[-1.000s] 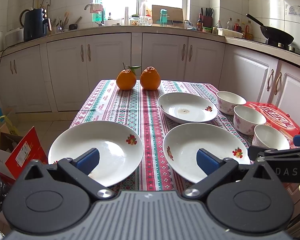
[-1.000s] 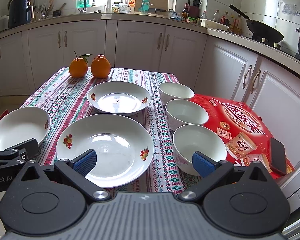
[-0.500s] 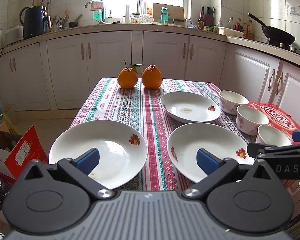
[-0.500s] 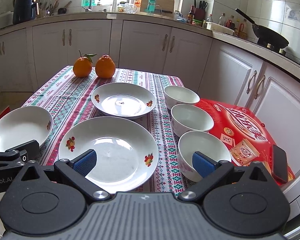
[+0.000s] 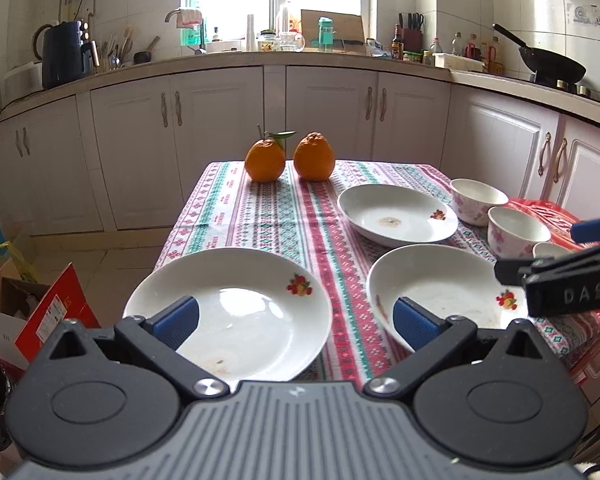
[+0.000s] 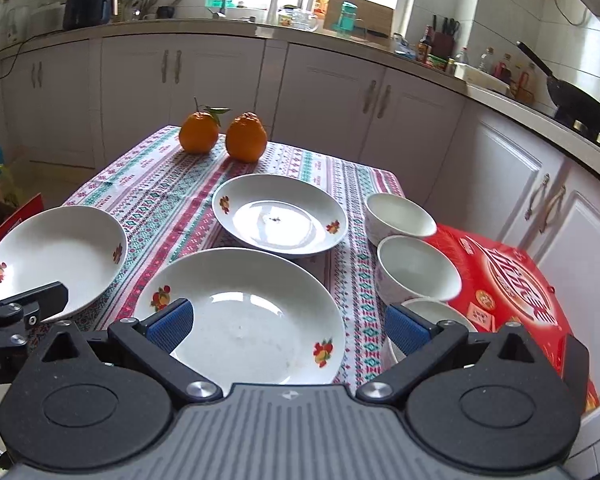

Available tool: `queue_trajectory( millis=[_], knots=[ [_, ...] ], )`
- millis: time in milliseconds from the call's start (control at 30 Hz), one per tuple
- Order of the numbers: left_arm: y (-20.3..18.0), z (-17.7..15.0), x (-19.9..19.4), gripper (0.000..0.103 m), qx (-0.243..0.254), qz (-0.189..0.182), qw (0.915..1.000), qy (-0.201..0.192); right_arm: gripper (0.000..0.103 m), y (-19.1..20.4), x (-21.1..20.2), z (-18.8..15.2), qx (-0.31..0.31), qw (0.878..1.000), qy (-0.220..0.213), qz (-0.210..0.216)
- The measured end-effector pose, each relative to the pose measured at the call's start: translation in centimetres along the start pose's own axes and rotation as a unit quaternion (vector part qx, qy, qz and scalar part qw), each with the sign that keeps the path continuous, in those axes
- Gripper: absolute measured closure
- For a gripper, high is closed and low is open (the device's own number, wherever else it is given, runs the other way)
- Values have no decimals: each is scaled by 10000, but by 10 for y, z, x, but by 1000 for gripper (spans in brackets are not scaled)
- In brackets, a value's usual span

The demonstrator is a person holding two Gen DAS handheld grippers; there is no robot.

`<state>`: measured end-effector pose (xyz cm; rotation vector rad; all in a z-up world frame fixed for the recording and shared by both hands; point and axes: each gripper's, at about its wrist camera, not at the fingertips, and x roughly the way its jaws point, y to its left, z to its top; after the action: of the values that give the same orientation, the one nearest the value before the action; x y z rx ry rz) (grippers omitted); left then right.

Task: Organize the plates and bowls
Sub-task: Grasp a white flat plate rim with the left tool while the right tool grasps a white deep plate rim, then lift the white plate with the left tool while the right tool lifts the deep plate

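Three white plates with fruit motifs lie on the patterned tablecloth: a near-left plate point(image 5: 236, 312) point(image 6: 56, 256), a near-middle plate point(image 5: 440, 296) point(image 6: 244, 316) and a far plate point(image 5: 396, 214) point(image 6: 280, 220). Three floral bowls stand in a row at the right: far bowl point(image 6: 400, 214) point(image 5: 478, 200), middle bowl point(image 6: 418, 268) point(image 5: 516, 234), near bowl point(image 6: 428, 312). My left gripper point(image 5: 296, 320) is open and empty over the near-left plate's right rim. My right gripper point(image 6: 286, 322) is open and empty above the near-middle plate.
Two oranges point(image 5: 290, 158) point(image 6: 224, 136) sit at the table's far end. A red snack box point(image 6: 504, 280) lies at the table's right edge beside the bowls. Cardboard boxes point(image 5: 28, 312) stand on the floor at left. White kitchen cabinets surround the table.
Both grippers have shifted slightly left and forward over the table. Both stay open and hold nothing. The plates and bowls have not moved.
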<state>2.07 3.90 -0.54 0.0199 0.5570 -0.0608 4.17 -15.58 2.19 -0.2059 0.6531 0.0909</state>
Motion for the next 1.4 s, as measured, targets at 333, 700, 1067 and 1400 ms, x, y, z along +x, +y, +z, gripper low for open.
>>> queue_trajectory(
  millis=[333, 700, 1067, 1400],
  knots=[
    [42, -31, 5, 1, 240, 268, 9983, 453, 0, 4, 31, 22, -167, 9949, -30, 989],
    [60, -49, 46, 1, 154, 91, 9955, 931, 0, 25, 58, 38, -375, 9836, 268, 1744],
    [73, -48, 57, 0, 217, -242, 9947, 971, 0, 50, 97, 62, -619, 9629, 731, 2525],
    [78, -48, 56, 0, 283, -398, 9946, 912, 0, 90, 142, 85, -1136, 9313, 1103, 3281]
  ],
)
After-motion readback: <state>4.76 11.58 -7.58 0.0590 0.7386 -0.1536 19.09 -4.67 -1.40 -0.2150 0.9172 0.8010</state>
